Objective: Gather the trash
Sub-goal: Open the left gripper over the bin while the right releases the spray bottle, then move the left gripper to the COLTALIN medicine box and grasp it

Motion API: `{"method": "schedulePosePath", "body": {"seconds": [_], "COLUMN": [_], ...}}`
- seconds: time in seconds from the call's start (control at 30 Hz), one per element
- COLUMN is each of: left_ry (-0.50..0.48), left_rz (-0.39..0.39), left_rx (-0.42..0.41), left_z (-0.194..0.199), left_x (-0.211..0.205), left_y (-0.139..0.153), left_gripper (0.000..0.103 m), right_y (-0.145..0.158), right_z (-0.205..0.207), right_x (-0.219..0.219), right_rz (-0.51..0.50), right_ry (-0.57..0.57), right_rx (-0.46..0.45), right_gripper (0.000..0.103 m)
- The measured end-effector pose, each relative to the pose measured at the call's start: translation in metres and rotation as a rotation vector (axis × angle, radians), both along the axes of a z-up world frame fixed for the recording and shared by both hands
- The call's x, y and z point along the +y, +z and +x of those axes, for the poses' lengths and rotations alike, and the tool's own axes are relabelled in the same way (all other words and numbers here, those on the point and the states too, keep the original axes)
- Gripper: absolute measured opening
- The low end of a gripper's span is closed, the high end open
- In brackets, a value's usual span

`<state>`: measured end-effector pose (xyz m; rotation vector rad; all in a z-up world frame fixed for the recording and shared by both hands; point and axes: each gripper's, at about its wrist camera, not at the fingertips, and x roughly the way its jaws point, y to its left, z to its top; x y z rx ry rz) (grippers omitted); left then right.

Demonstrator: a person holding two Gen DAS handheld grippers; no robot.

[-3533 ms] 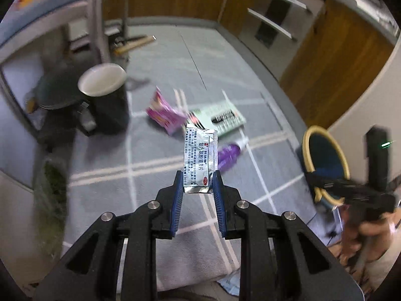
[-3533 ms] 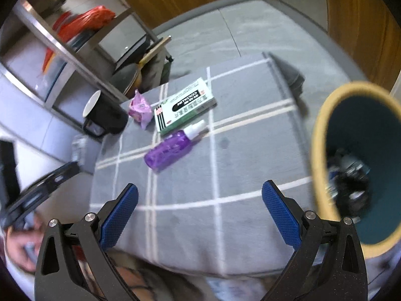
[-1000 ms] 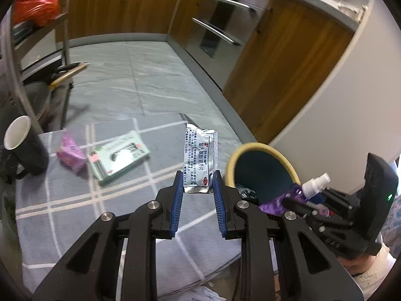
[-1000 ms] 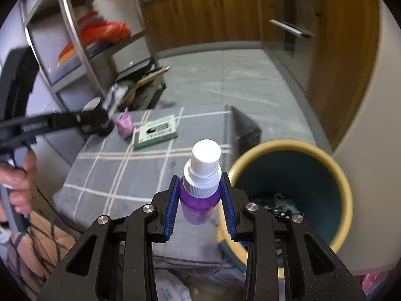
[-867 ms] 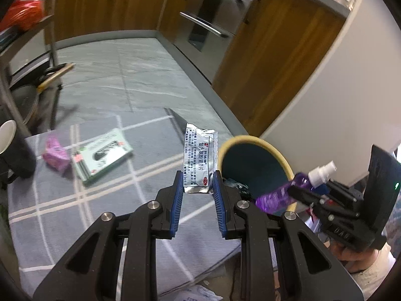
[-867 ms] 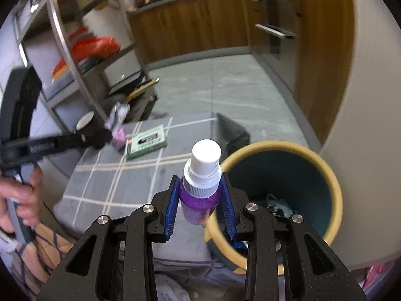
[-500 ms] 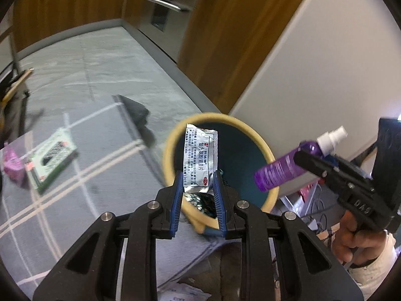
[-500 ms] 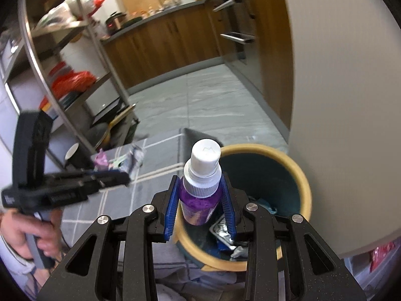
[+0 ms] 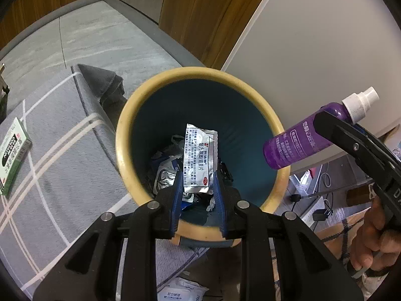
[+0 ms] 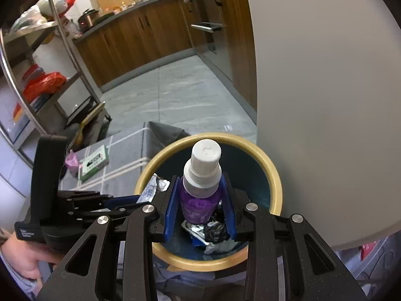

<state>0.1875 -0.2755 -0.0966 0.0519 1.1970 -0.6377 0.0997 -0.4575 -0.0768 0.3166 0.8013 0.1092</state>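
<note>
While both pieces of trash sit over the bin [image 9: 120, 148] but are not yet let go, we count the drop as the risky part. Our left gripper [image 9: 198, 188] is clamped on the foil sachet [image 9: 200, 155], held upright above the litter at the bottom; our right gripper [image 10: 200, 200] is clamped on the purple spray bottle [image 10: 200, 195], which in the left view pokes across the yellow rim from the right side. We judge the bottle the likelier miss: its base lies near the rim, so a release from there could clip the edge and send it onto the floor. The sachet is light and flat and may cling to a pad or flutter sideways. Both grippers are close together over the mouth and could knock each other. A second ago the sachet hung over the grey checked cloth [image 9: 50, 175] short of the bin; both grips are unchanged. The green box [image 9: 12, 155] and pink wrapper [image 10: 71, 163] remain on the cloth.
</note>
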Motion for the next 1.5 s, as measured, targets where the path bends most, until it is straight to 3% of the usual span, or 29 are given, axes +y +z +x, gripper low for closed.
{"method": "schedulePosePath", "body": {"seconds": [0.2, 0.33, 0.43, 0.6, 0.83, 1.13, 1.5], "left_ry": [-0.003, 0.013, 0.027, 0.060, 0.078, 0.166, 0.359], "left_rz": [0.007, 0.015, 0.018, -0.008, 0.001, -0.038, -0.011], "left_rx": [0.047, 0.063, 0.057, 0.046, 0.002, -0.041, -0.093], "left_z": [0.007, 0.010, 0.009, 0.008, 0.005, 0.006, 0.004], "left_x": [-0.007, -0.006, 0.001, 0.015, 0.033, 0.081, 0.189], "left_y": [-0.018, -0.024, -0.021, -0.010, 0.005, 0.024, 0.033], "left_gripper": [0.024, 0.037, 0.040, 0.049, 0.058, 0.069, 0.072], "right_y": [-0.017, -0.028, -0.031, -0.028, -0.019, -0.008, 0.010], "right_z": [0.011, 0.020, 0.022, 0.022, 0.022, 0.022, 0.028], "right_x": [0.008, 0.013, 0.016, 0.016, 0.015, 0.026, 0.073], "right_rz": [-0.010, -0.007, -0.008, -0.002, 0.023, 0.047, 0.038], "right_ry": [0.020, 0.031, 0.034, 0.029, 0.020, 0.047, 0.146], "right_rx": [0.062, 0.104, 0.119, 0.103, 0.069, 0.036, 0.003], "right_gripper": [0.034, 0.035, 0.035, 0.051, 0.055, 0.064, 0.072]}}
